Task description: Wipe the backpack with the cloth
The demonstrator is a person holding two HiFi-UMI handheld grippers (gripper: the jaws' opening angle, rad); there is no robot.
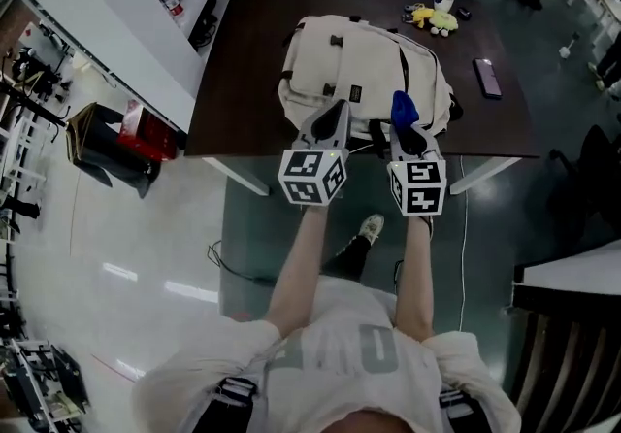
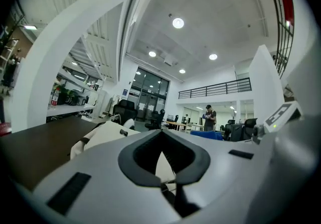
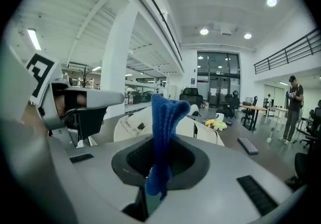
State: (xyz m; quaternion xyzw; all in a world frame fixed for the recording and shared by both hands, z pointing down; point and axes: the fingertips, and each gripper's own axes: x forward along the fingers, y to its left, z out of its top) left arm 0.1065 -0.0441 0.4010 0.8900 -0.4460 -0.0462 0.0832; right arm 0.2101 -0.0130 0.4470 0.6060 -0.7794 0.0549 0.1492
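- Lying flat on a dark tabletop point(image 1: 243, 82), a cream backpack point(image 1: 364, 67) fills the middle of the head view, near the edge closest to the person.
- A blue cloth point(image 1: 404, 108) is clamped in the right hand-held gripper point(image 1: 408, 133). The jaws pinch its lower end, and the rest stands up as a folded tuft just above the near side of the backpack.
- The left hand-held gripper point(image 1: 340, 111) has its jaws together with nothing seen between them. It hovers just beside the right one, over the same near edge of the backpack.
- The cloth looks soft, light and limp, so it would likely flop and bunch unless pressed flat against the fabric.
- The backpack looks soft-sided and light, likely to dent or slide under a firm wipe.
- Its dark straps and top handle seem the best places to pinch it steady, since the smooth panels offer little to grip.
- A small dark label patch point(image 1: 355, 91) sits on the backpack's front, and its print is too small to read.
- Each hand-held gripper carries a cube with black-and-white square markers, which are patterns and not words.
- Large pale characters on the person's shirt are too distorted to read with confidence.
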